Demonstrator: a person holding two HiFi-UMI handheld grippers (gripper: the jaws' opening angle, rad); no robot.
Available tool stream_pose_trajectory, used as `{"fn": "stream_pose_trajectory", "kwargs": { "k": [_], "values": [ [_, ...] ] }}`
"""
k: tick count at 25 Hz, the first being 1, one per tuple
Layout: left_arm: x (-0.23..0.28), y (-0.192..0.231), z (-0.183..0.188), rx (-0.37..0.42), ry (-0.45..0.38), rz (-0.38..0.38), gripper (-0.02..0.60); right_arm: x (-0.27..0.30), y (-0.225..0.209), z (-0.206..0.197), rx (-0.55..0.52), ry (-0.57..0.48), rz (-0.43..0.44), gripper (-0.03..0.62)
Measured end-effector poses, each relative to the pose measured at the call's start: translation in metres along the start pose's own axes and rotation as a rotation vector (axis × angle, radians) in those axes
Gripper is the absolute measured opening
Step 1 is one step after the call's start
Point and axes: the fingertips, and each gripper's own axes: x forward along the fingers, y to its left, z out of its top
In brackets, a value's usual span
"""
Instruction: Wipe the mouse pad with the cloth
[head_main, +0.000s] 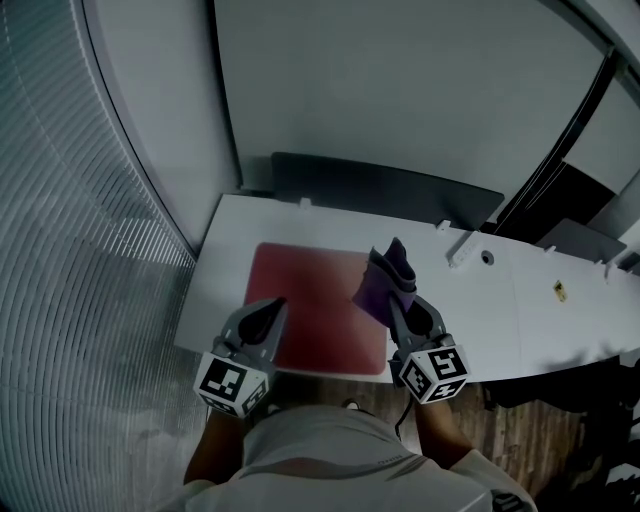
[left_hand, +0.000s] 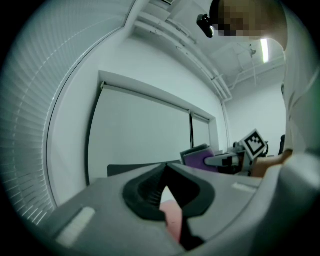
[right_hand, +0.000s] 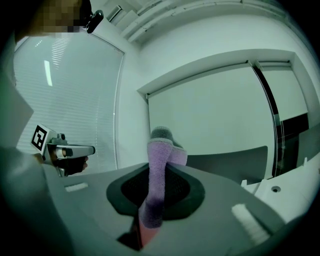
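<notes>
Two things matter here: the red pad (head_main: 320, 300), lying flat on the white desk (head_main: 230, 230), and the purple cloth (head_main: 386, 276), which sits above the pad's right edge, clamped in the right gripper (head_main: 398, 300). That gripper's own view shows its jaws pinched on a fold of the cloth. The rest rises past them in a soft upright tuft, greyer at its top. The left gripper (head_main: 272, 310) is over the pad's near-left corner with its jaws pressed together and nothing between them. Only the pad's pinkish red shows through the gap below the tips. Whether this gripper touches the pad I cannot tell.

The cloth looks fleecy, light and limp, so it should fold and drag rather than push. The hold low on the fold seems sound. Most of the fabric stands away from the pad, though, so the gripper would probably have to tip down for the loose part to meet the surface. The pad looks thin and flexible, and on a smooth desk it may slide or ruck under a wipe. Pressing on its near-left corner with the closed left gripper would likely steady it.

No writing can be read. The marker cube (head_main: 432, 372) on each gripper carries only black-and-white square patterns. A yellow sticker (head_main: 560, 291) on the desk well right of the pad is too small to make out.
</notes>
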Motion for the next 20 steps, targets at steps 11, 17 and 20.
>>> {"fn": "stream_pose_trajectory", "kwargs": {
  "k": [11,17,20],
  "values": [
    [-0.005,-0.009,0.002,-0.001,-0.011,0.007,0.003,-0.009,0.001,0.001,-0.004,0.0,0.004,0.049],
    [-0.006,-0.007,0.007,-0.011,-0.018,0.013,0.003,-0.012,0.0,0.001,-0.01,0.005,0.004,0.049],
    [-0.007,-0.01,0.016,-0.012,-0.021,0.023,0.003,-0.018,-0.004,0.006,-0.01,0.007,0.003,0.049]
  ]
}}
